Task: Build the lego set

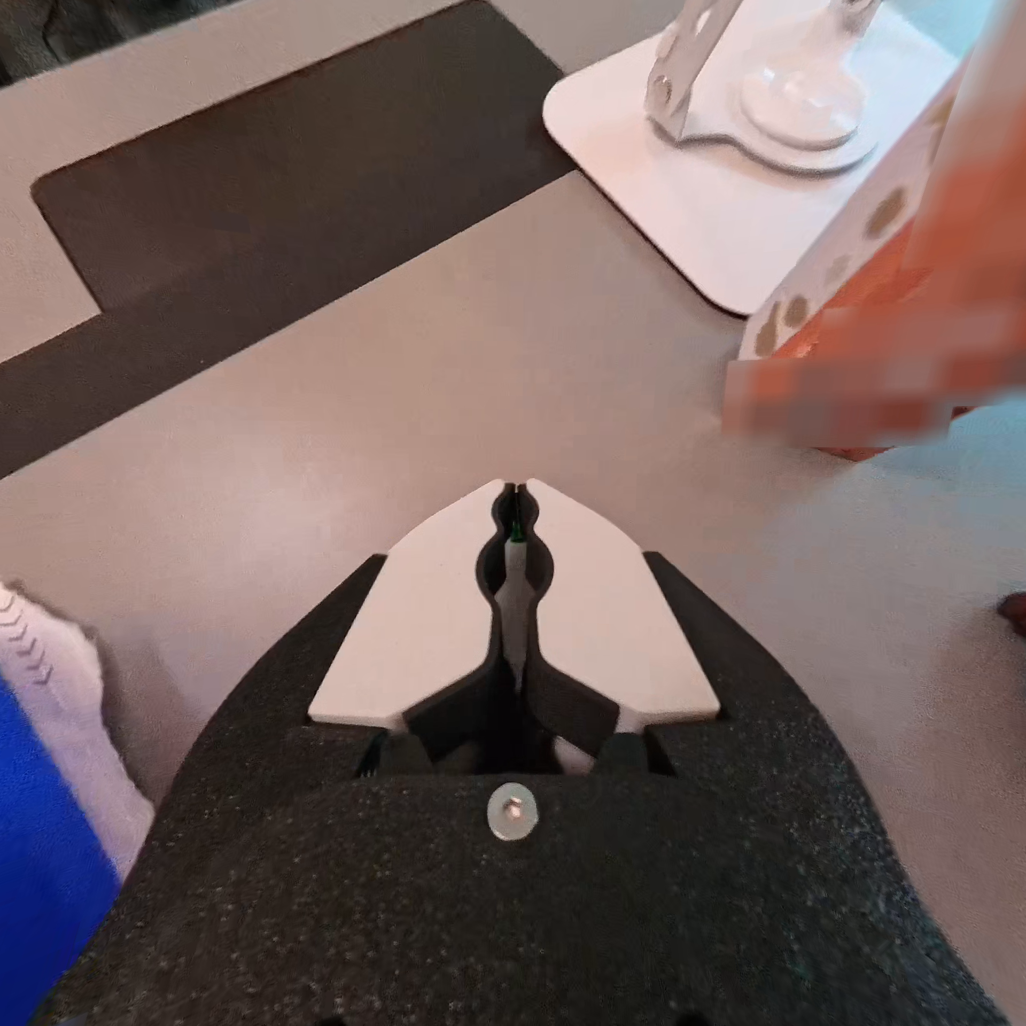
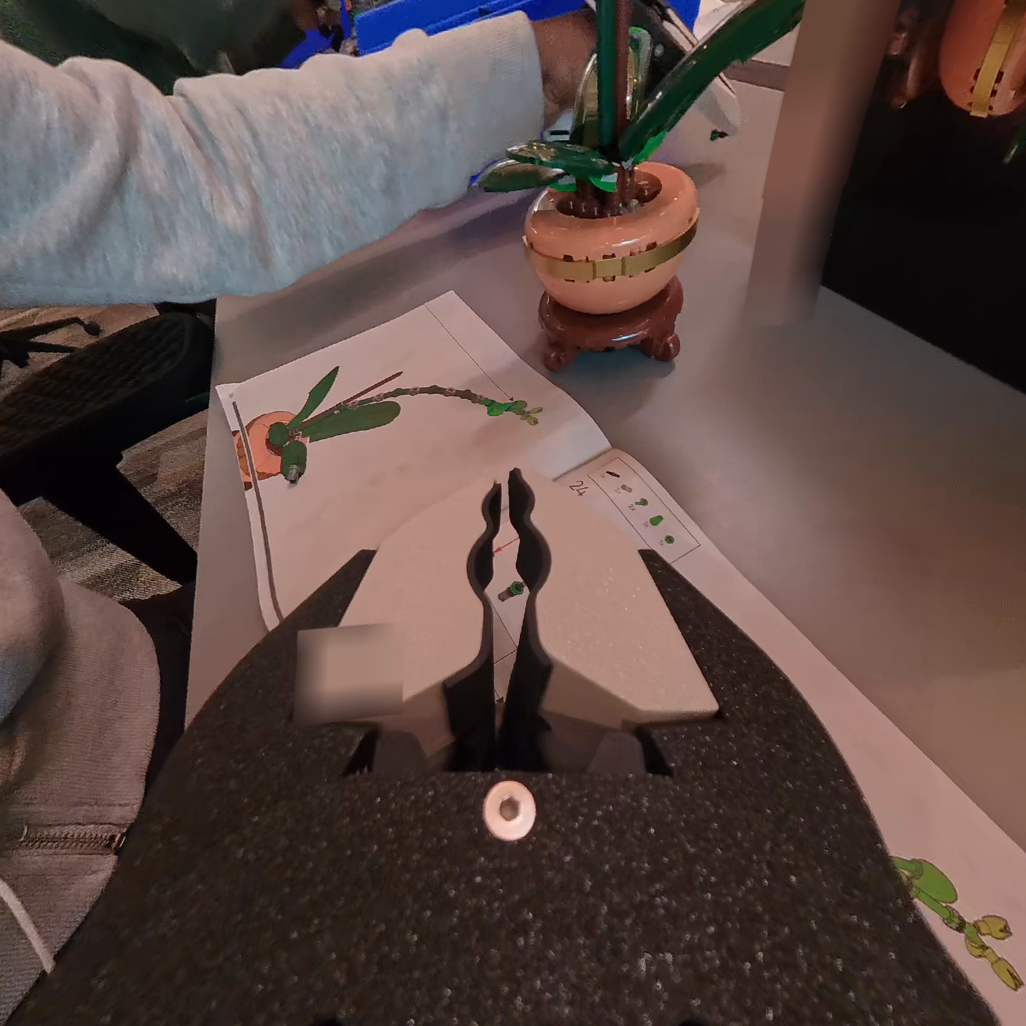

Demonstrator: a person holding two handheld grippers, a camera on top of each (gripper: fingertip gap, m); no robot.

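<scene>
In the left wrist view my left gripper [image 1: 516,487] hangs over a bare grey table [image 1: 444,388] with its fingertips closed together. A small piece with a green tip [image 1: 517,534] and a pale grey stem sits pinched between the pads. In the right wrist view my right gripper [image 2: 506,483] hovers over an open instruction booklet [image 2: 422,444]. Its fingers are shut to a thin slit and only the printed page shows through it. The partly built plant model, a peach pot [image 2: 610,244] on a brown stand with green leaves [image 2: 561,158], stands beyond the booklet.
A person's arm in a grey sleeve [image 2: 222,166] reaches across toward the plant. A blue bin [image 2: 444,16] is behind it and a dark chair [image 2: 83,388] stands left of the table. The left wrist view shows a white stand base [image 1: 694,183], a dark mat [image 1: 277,194] and an orange box [image 1: 866,300]. My hands' fingertips stand some 35 cm from each other. My left tips are about 25 cm from the peach pot [image 2: 610,244], my right tips only 12 cm.
</scene>
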